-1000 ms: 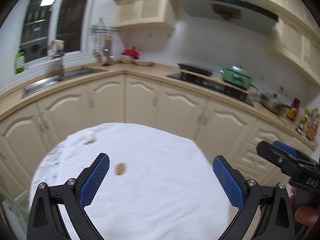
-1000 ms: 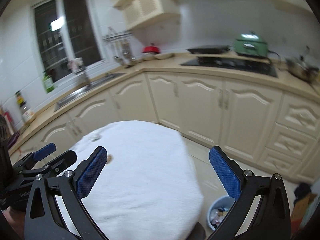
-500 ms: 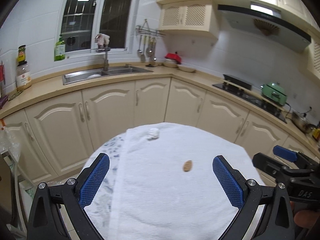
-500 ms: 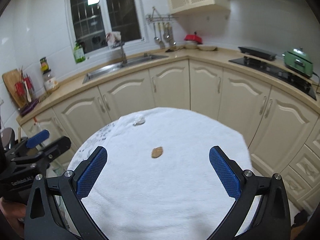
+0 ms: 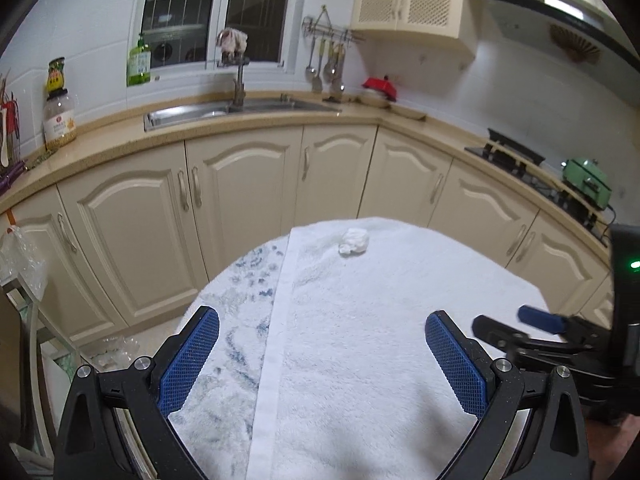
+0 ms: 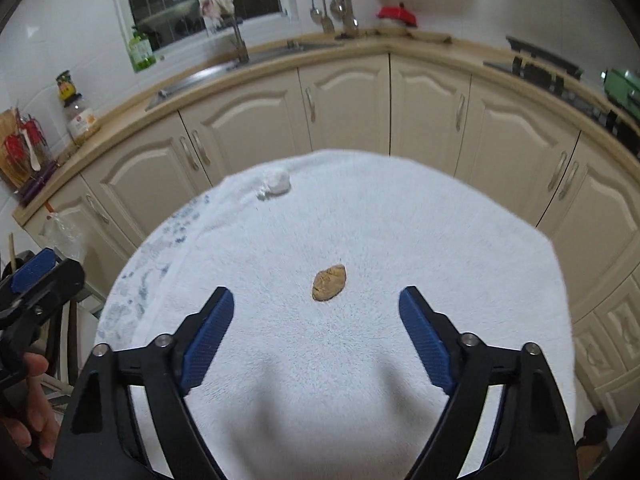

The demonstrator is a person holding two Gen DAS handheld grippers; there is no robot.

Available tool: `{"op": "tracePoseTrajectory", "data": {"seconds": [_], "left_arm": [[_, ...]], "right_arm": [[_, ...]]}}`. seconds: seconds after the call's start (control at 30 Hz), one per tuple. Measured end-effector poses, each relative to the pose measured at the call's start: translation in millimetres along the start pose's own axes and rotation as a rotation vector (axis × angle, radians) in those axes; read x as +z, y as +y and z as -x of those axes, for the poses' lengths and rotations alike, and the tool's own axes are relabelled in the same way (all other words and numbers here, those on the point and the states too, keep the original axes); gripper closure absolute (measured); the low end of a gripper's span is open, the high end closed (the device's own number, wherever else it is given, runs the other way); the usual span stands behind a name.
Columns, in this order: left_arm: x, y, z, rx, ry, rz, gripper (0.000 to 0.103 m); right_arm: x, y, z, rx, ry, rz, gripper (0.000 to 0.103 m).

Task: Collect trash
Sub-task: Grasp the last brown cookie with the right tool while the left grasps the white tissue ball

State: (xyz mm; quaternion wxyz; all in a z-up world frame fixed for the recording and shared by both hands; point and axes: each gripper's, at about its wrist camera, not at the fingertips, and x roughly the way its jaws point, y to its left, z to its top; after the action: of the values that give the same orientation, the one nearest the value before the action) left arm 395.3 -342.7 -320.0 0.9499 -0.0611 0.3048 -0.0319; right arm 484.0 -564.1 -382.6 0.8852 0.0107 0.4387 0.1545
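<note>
On white towel (image 6: 400, 220): brown scrap (image 6: 329, 282), crumpled tissue (image 6: 276, 182), well apart.

A white fluffy towel (image 6: 360, 220) covers the round counter. On it, the small brown oval scrap (image 6: 329, 282) lies near the middle, the crumpled white tissue ball (image 6: 276, 182) by the far left edge, well apart.

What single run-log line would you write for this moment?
right hand-held gripper: closing, empty, short of brown scrap | left hand-held gripper: open, empty | crumpled tissue: far edge of white towel
</note>
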Motion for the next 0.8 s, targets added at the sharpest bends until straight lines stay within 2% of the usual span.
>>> {"op": "tracePoseTrajectory", "data": {"seconds": [0.17,0.33,0.4,0.53,0.8], "left_arm": [[11.1,2.5,-46.6,-0.006,0.055,-0.011,0.001],[24.9,0.5,-89.0,-0.002,0.098,-0.007,0.001],[32.4,-1.3,-102.6,0.001,0.106,-0.011,0.001],[42.9,-7.8,-130.2,0.0,0.12,-0.026,0.001],[66.5,-23.2,-182.0,-0.006,0.13,-0.059,0.001]], "right_arm": [[-0.6,-6.1,-53.1,0.009,0.083,-0.022,0.034],[-2.1,-10.4,-87.2,0.005,0.132,-0.017,0.049],[-2.7,-11.1,-95.8,0.007,0.134,-0.007,0.052],[0.0,-9.5,-96.2,0.007,0.125,0.03,0.072],[1.2,-14.0,-86.6,0.057,0.118,0.043,0.073]]}}
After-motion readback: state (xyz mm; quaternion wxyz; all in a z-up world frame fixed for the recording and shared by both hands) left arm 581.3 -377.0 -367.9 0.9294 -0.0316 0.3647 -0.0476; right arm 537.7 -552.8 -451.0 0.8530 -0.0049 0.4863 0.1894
